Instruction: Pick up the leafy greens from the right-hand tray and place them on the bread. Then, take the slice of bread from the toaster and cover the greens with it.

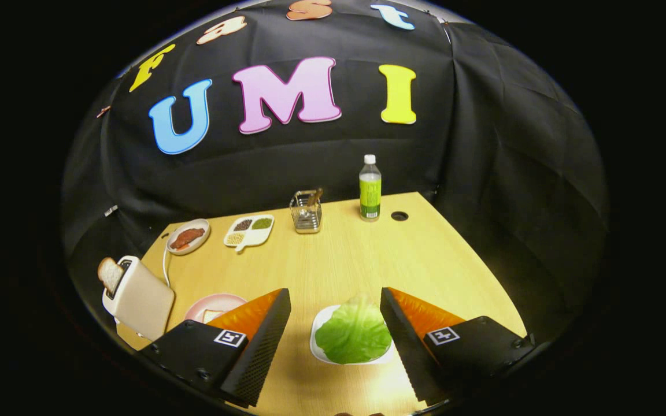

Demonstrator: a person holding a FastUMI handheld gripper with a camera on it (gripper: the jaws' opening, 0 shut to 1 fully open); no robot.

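Observation:
A leafy green [354, 334] lies on a small white tray [317, 346] on the wooden table [356, 260], between my two fingers and nearer the right one. My gripper [336, 300] is open and hovers above the table with nothing held. To the left, partly hidden behind my left finger, a pink plate [211, 304] carries a slice of bread [212, 315]. Further left stands a white toaster [139, 297] with another bread slice [110, 274] sticking out of its slot.
Along the back of the table stand a plate of red food [188, 236], a divided dish of grains [249, 230], a wire holder [306, 212] and a green-labelled bottle [370, 189]. A round hole [399, 216] lies beside the bottle.

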